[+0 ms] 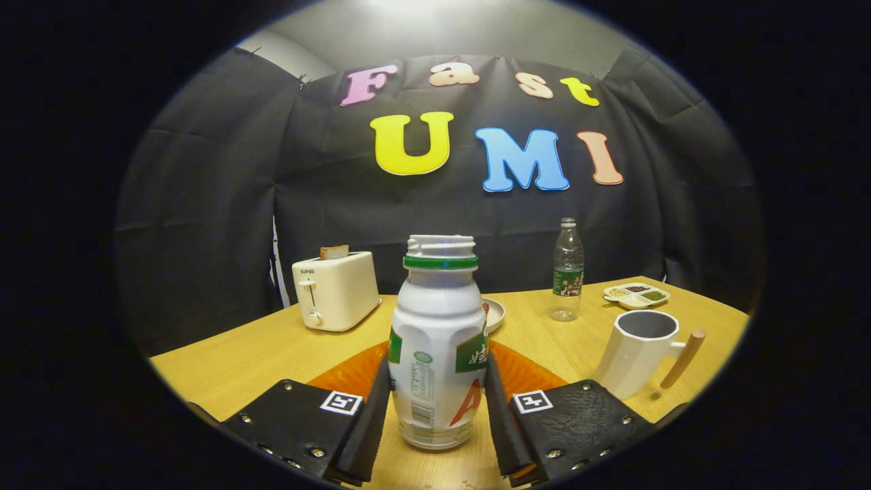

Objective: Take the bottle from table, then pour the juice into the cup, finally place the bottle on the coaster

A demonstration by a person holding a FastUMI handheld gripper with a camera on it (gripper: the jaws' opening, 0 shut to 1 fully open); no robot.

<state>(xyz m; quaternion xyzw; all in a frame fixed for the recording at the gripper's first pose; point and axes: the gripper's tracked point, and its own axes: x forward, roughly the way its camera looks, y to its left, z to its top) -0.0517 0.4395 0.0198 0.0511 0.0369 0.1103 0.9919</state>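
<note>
I see the bottle (439, 347) upright between my gripper (437, 401) fingers, both pressed to its sides, its base at the desk (258, 357) by the orange coaster (524, 371). The cup (636, 354) sits ahead to my right, so the pour likely goes there.

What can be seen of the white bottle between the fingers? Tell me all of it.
The white bottle stands upright on the wooden table, uncapped, its threaded neck above a green ring. It looks like plastic, with a printed label and a clear base. The gripper flanks it, both fingers against its sides. An orange coaster lies just behind it.
</note>
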